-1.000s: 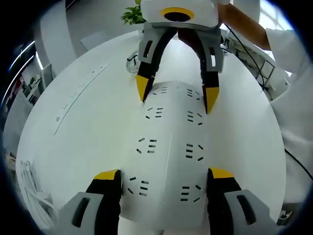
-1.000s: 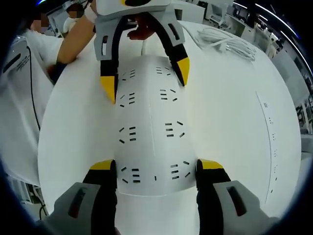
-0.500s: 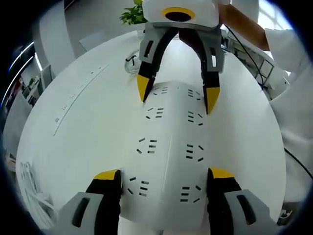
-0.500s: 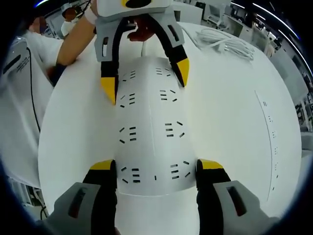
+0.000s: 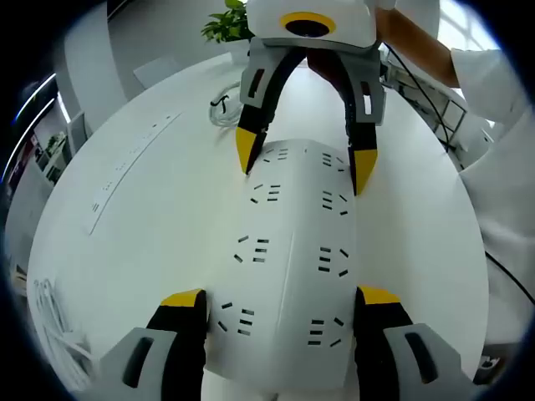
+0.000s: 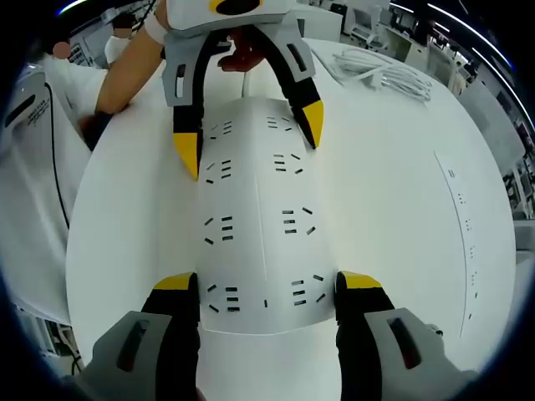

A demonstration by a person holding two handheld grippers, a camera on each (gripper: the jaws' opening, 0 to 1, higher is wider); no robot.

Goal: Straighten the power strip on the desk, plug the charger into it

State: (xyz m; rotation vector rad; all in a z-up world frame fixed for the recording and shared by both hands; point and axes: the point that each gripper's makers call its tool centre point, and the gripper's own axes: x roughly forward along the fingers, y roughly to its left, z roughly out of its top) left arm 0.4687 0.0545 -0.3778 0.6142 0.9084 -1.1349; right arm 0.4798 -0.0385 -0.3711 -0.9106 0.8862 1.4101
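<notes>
Left claw (image 5: 280, 313) and right claw (image 6: 267, 296) face each other, tips opposed, jaws spread wide. A bare forearm (image 5: 414, 42) reaches behind the right one.

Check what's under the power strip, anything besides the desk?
The power strip lies flat on the white desk. The left hand-held gripper and right hand-held gripper straddle opposite ends of it. Whatever is directly beneath is covered.

I see a green plant (image 5: 224, 23) beyond the far edge of the round white table (image 5: 150, 217), a coil of white cable (image 6: 376, 67) on it, and a person's white sleeve (image 5: 493, 75).
</notes>
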